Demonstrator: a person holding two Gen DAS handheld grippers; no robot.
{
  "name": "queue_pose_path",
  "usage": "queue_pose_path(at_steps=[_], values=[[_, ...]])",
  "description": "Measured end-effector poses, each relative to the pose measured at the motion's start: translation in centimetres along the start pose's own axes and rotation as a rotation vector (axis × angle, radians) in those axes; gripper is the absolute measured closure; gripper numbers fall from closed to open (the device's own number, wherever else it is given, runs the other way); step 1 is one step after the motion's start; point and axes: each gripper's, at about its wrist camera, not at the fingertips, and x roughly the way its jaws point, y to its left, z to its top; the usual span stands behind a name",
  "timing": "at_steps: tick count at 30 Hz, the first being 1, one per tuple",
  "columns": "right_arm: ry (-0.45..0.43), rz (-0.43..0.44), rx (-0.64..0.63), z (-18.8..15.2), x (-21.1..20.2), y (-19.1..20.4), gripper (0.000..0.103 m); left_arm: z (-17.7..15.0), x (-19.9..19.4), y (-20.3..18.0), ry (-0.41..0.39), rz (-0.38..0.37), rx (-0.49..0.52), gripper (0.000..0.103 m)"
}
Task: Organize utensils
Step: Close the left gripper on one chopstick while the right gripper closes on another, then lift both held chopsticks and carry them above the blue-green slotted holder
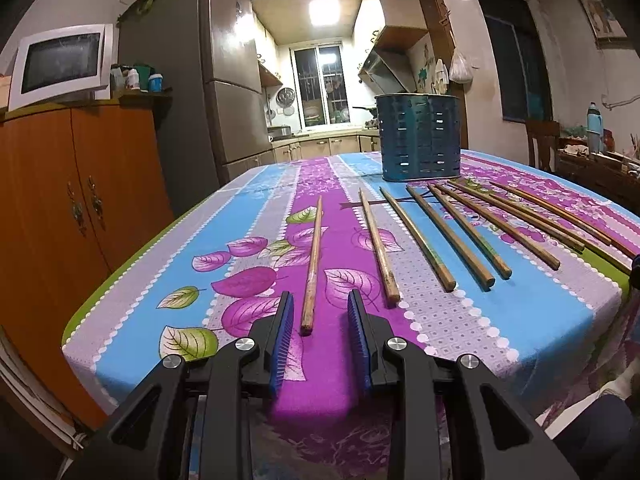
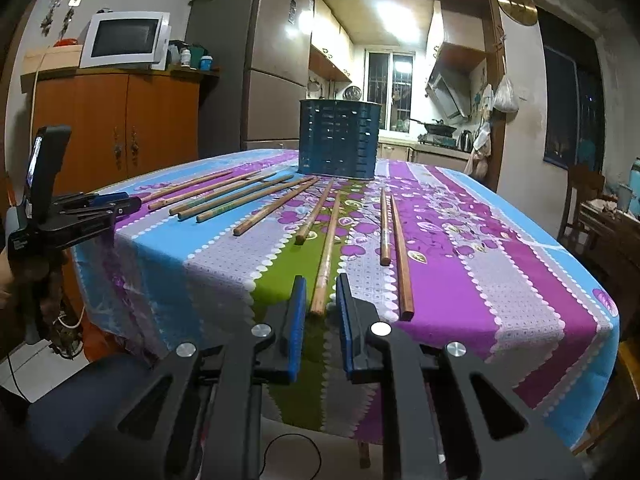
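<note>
Several wooden chopsticks lie fanned out on the flowered tablecloth (image 1: 520, 320) in front of a blue slotted utensil holder (image 1: 420, 138), which also shows in the right wrist view (image 2: 338, 140). My left gripper (image 1: 320, 304) is open, its blue pads on either side of the near end of the leftmost chopstick (image 1: 313, 264), not touching it. My right gripper (image 2: 320, 284) is open around the near end of a chopstick (image 2: 326, 256) at the table's front edge. The left gripper also shows in the right wrist view (image 2: 120, 202) at the table's left corner.
An orange cabinet (image 1: 80, 200) with a microwave (image 1: 60, 64) stands left of the table. A fridge (image 1: 228, 80) and the kitchen doorway are behind. A wooden chair (image 2: 584, 200) and a cluttered side table (image 1: 600, 156) stand to the right.
</note>
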Motion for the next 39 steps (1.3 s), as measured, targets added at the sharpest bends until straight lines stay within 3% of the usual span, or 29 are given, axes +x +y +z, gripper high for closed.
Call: queue_pose_path(at_steps=[3,7,21,25,39], values=[[-0.012,-0.009,-0.009,0.07,0.0,0.18,0.089,-0.12,-0.03,0.08,-0.007,0.002,-0.01,0.074],[-0.018,-0.013,-0.002,0.03,-0.06,0.27,0.09,-0.24,-0.02,-0.1,-0.016,-0.021,-0.016,0.085],[-0.038,-0.008,0.002,-0.39,0.0,-0.03,0.092,-0.94,-0.1,0.4,-0.061,-0.004,-0.045,0.085],[-0.04,-0.004,0.014,-0.43,-0.02,-0.21,0.094,-0.99,-0.11,-0.02,-0.063,-0.003,-0.033,0.095],[-0.043,-0.011,0.012,-0.58,-0.09,0.08,0.095,-0.85,0.29,0.17,-0.056,0.008,-0.043,0.095]])
